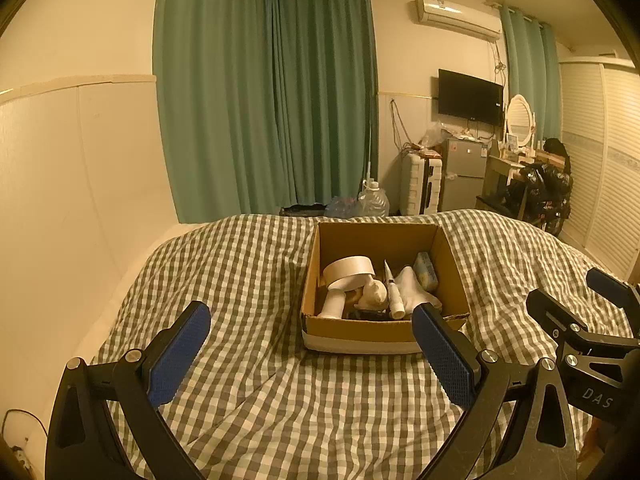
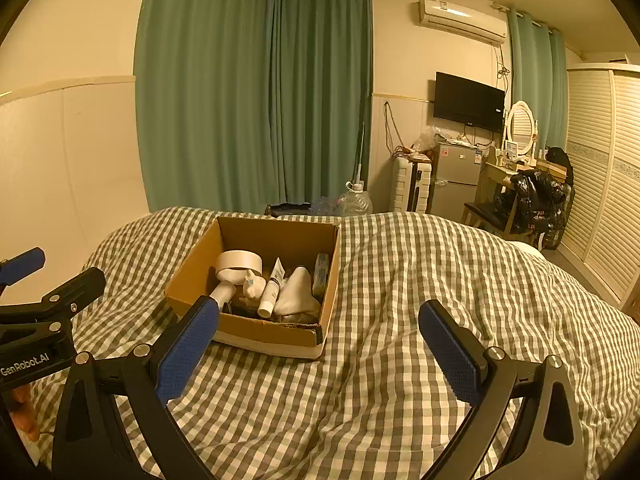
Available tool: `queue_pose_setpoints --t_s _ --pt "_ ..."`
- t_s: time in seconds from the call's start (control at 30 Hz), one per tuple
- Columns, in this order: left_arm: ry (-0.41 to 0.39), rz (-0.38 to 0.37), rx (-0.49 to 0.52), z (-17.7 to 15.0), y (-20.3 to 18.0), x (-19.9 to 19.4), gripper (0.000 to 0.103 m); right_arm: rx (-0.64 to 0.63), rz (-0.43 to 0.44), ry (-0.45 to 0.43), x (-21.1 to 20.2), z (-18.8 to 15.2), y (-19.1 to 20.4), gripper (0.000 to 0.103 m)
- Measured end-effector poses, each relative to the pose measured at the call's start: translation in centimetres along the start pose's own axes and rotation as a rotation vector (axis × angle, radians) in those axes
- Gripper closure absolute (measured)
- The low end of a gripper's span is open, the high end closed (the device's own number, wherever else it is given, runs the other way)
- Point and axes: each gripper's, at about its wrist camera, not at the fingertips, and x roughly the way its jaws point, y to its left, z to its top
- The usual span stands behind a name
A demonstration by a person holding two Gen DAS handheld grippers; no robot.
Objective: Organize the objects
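An open cardboard box (image 1: 370, 330) (image 2: 276, 330) sits on the checked bed cover. Inside lie a roll of white tape (image 1: 349, 268) (image 2: 239, 263), a white tube (image 1: 393, 298) (image 2: 271, 290), a small white figurine (image 1: 374, 294) (image 2: 253, 285), a white cloth-like piece (image 1: 414, 288) (image 2: 296, 294) and a pale blue packet (image 1: 425, 270) (image 2: 321, 272). My left gripper (image 1: 312, 350) is open, hovering just before the box with nothing between its fingers. My right gripper (image 2: 320, 348) is open too, in front of the box's right corner, empty. Each gripper shows at the edge of the other's view.
The green-and-white checked bed cover (image 1: 248, 392) (image 2: 440, 280) fills the foreground. A cream wall runs along the left. Beyond the bed stand green curtains (image 1: 264, 100), a water jug (image 1: 374, 200), a small fridge (image 2: 456, 176), a wall television (image 2: 468, 102) and a dressing table with chair (image 2: 516, 184).
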Motion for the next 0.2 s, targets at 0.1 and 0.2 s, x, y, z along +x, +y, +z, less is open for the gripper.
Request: queue_pose_setpoints --t_s 0.1,0.2 --pt "0.0 0.003 0.001 -0.01 0.0 -0.08 0.0 -0.006 -0.002 0.002 0.01 -0.04 0.03 0.003" --pt "-0.002 0.001 0.001 -0.03 -0.02 -0.14 0.0 -0.008 -0.002 0.002 -0.03 -0.09 0.01 0.003"
